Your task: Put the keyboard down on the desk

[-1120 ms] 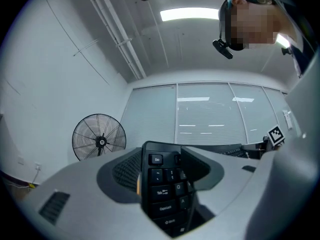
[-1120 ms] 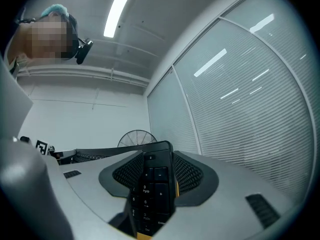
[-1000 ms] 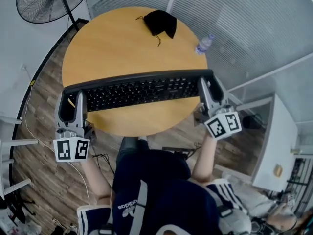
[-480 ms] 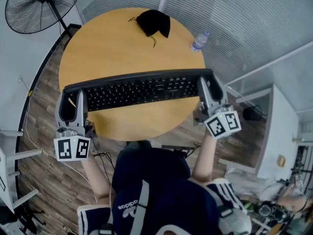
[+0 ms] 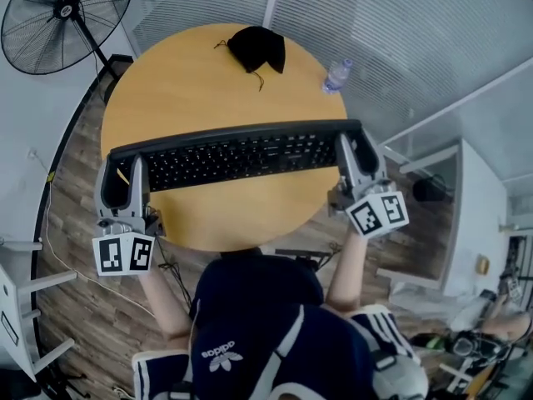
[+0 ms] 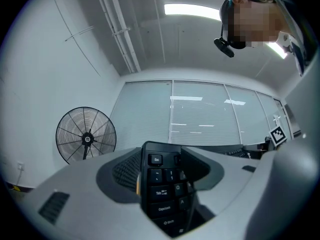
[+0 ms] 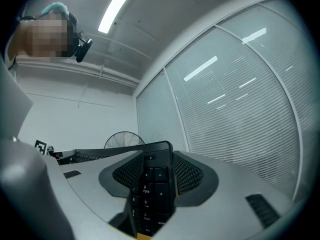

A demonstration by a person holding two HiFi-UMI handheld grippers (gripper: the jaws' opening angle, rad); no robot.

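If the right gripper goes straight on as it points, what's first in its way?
The right gripper is shut on the right end of the keyboard. Beyond that, the water bottle by the table edge lies roughly in line, but the gripper may pass above it; height unclear.

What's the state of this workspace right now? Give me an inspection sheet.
Surface: round wooden table.
Job's things: black keyboard held by both ends over the table's near side; contact with the top cannot be told.
Clutter: black pouch, water bottle near the far edge.
Tools: left tool shut on the keyboard's Esc end; right tool shut on its numpad end.
Cables: thin white cable on the floor, left.
Surroundings: standing fan, slatted blinds.
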